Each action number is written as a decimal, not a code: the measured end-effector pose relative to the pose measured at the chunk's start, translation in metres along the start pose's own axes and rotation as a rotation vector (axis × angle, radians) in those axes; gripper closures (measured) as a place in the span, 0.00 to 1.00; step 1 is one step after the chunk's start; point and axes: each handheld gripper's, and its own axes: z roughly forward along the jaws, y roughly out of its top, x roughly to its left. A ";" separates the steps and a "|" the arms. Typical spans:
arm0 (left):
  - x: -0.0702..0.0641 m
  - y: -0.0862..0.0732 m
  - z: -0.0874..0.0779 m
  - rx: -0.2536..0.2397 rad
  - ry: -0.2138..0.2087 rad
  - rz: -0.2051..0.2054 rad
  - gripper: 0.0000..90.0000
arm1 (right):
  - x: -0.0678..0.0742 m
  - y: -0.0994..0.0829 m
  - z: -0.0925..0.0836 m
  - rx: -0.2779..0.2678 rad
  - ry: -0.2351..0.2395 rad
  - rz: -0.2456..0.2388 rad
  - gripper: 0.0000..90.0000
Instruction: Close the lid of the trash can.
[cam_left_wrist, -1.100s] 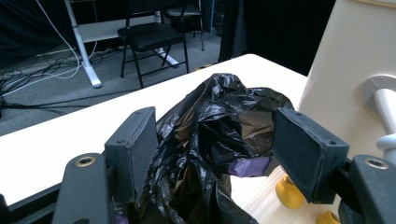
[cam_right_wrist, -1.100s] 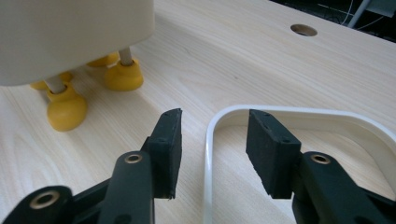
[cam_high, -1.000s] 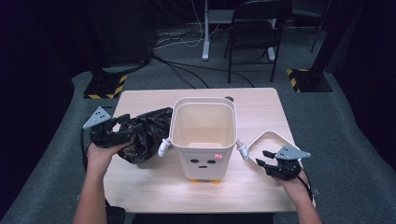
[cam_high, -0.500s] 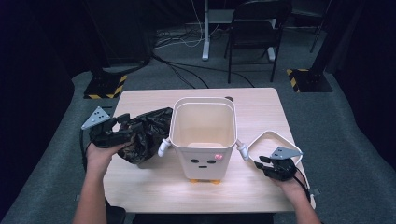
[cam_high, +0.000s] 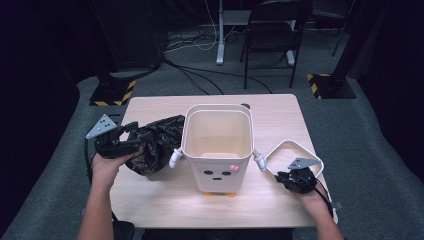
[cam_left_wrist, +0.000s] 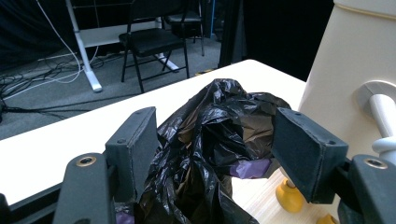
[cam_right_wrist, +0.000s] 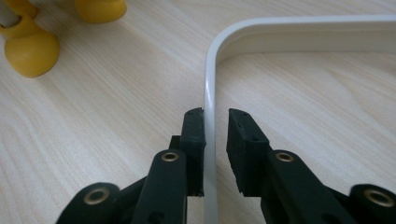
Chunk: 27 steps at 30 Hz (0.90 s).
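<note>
Straddling one side of a white rounded-square plastic ring frame (cam_right_wrist: 208, 100), the right gripper (cam_right_wrist: 215, 135) is sitting low over the pale wooden table (cam_high: 150, 200). Its jaws have just been closing, with the frame's thin rail between them; the pad on the left of the right gripper view is lying against the rail, while a narrow gap is showing between the rail and the other pad, so the grip is not yet made. From the high view, this frame (cam_high: 280, 150) is lying flat on the table to the right of a cream square plastic bin with a small face on its front (cam_high: 218, 145), close to one of the bin's white arm-like handles.

On the other side, the left gripper (cam_high: 131, 141) is reaching into a crumpled black plastic bag (cam_high: 155, 145) that is resting on the table just beside the bin. In the left gripper view the jaws are standing wide apart, with bag (cam_left_wrist: 210, 140) bulging up between them; whether the pads are pressing it I cannot tell. Two yellow ball-shaped feet (cam_right_wrist: 30, 51) of the bin are showing near the frame.
</note>
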 end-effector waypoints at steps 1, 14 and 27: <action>0.000 0.000 0.000 0.000 0.000 -0.001 0.35 | 0.000 0.000 0.001 0.011 0.001 0.002 0.86; 0.001 0.000 -0.002 -0.004 0.004 0.003 0.35 | 0.001 0.005 0.002 0.051 -0.006 -0.016 0.93; -0.002 0.000 -0.001 -0.003 0.006 0.017 0.36 | 0.006 0.016 -0.021 -0.078 0.028 -0.029 0.93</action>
